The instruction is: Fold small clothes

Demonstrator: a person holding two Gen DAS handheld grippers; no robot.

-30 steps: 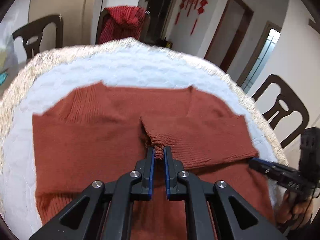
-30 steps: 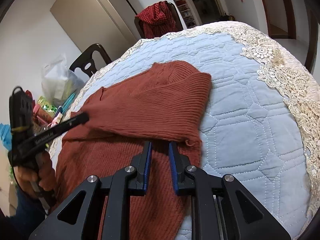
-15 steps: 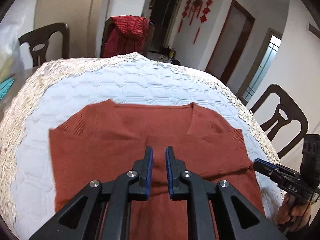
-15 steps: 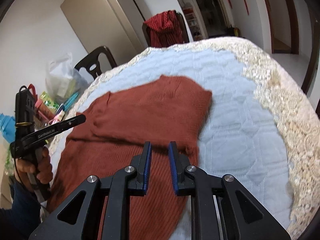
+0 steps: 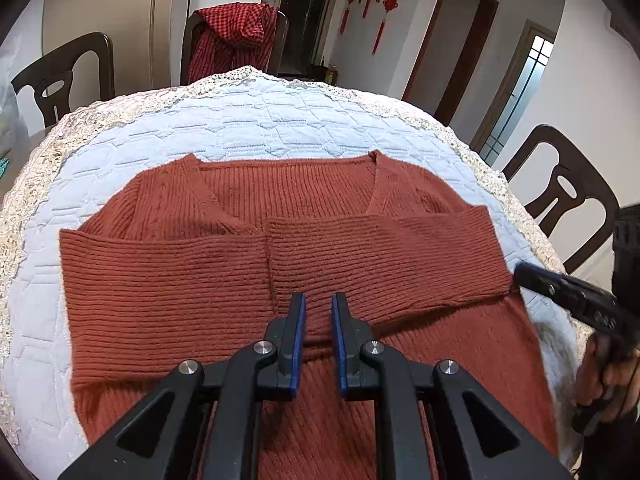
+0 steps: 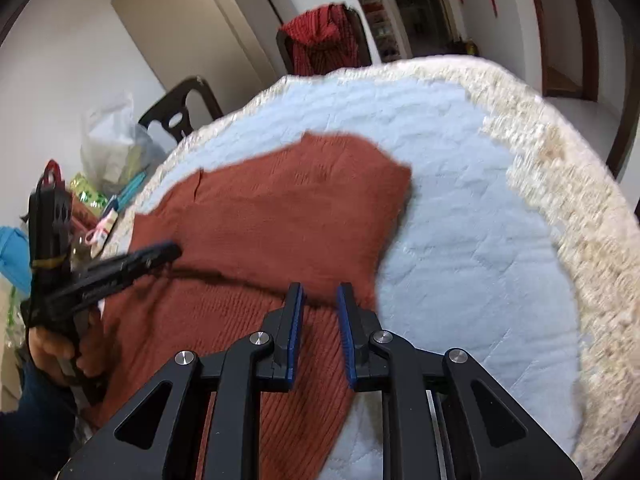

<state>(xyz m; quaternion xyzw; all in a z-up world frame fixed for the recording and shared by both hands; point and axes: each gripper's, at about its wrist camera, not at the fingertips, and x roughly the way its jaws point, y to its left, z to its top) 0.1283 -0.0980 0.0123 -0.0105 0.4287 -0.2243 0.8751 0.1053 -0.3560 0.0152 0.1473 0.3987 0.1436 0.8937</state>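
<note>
A rust-red sweater [image 5: 280, 264] lies flat on a quilted tablecloth [image 5: 248, 120] with a lace edge, its neckline away from the person. Both sleeves are already folded in across the chest, and their cuffs meet near the middle.

The left gripper [image 5: 318, 320] hovers just above that meeting point. Its blue-lined fingers are a small gap apart and hold nothing. The right gripper [image 6: 319, 320] sits over the sweater's right edge, near the fold of the right sleeve, its fingers a little wider apart and also empty. The right wrist view is smeared by motion, so whether its tips touch the knit is hard to say.

The likely next step is folding the body in half, and several things could spoil it:

- The sleeves are only resting in place, so a gripper dragging over the knit could pull a cuff off centre and open the fold.
- The knit is thick and stretchy. A pinch that takes only the top layer would lift a sleeve and leave the body behind.
- The tablecloth is soft, so a deep pinch at the hem could catch it along with the sweater.
- The two grippers lifting unevenly would leave the fold crooked.
</note>
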